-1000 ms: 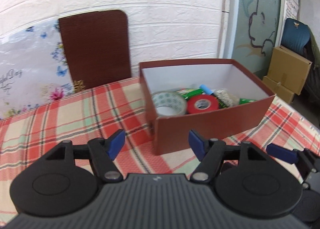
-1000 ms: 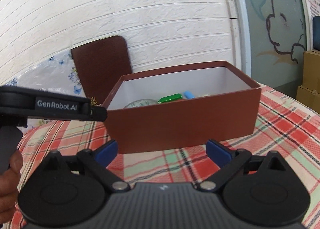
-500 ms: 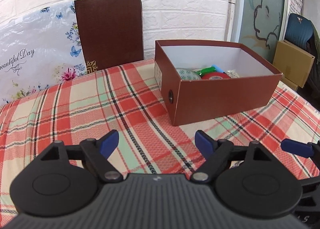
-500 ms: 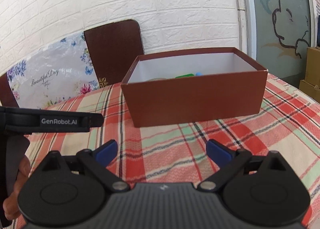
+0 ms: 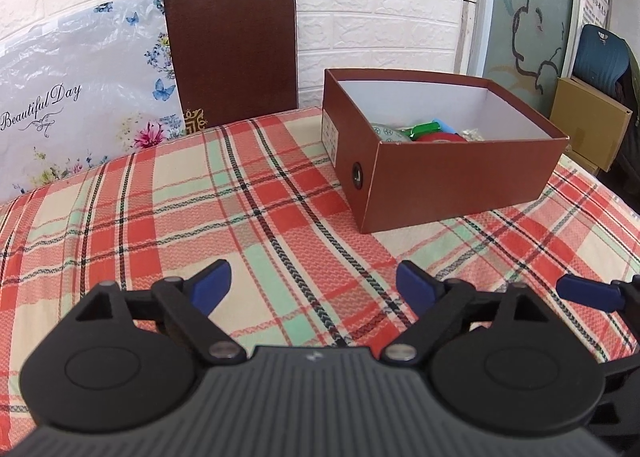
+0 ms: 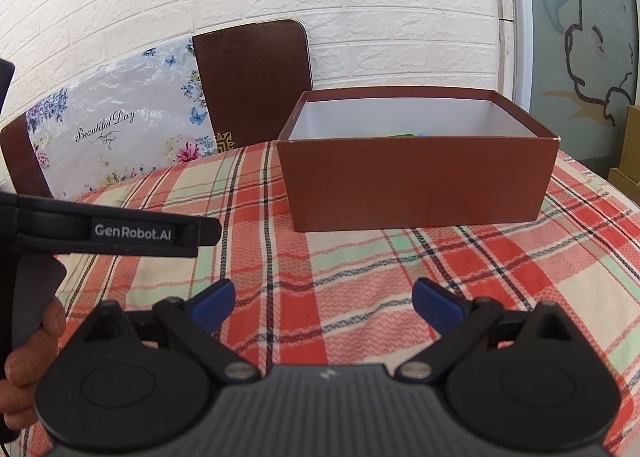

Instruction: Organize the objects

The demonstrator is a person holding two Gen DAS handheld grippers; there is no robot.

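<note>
A brown cardboard box (image 5: 460, 181) with a white inside stands on the plaid tablecloth, also in the right wrist view (image 6: 416, 185). Inside it I see a clear tape roll (image 5: 390, 134), a red tape roll (image 5: 440, 137) and green and blue items (image 5: 430, 127). My left gripper (image 5: 314, 285) is open and empty, low over the cloth, well short of the box. My right gripper (image 6: 324, 303) is open and empty, also short of the box. The left gripper's body (image 6: 120, 231) shows at the left of the right wrist view.
A brown chair back (image 5: 232, 57) and a floral plastic bag (image 5: 80, 105) stand behind the table against a white brick wall. A cardboard carton (image 5: 588, 129) and a blue chair (image 5: 604, 57) are on the right. The plaid tablecloth (image 5: 200, 217) covers the table.
Both grippers have pulled back and away from the box, which now looks smaller and farther. Both stay open and empty.
</note>
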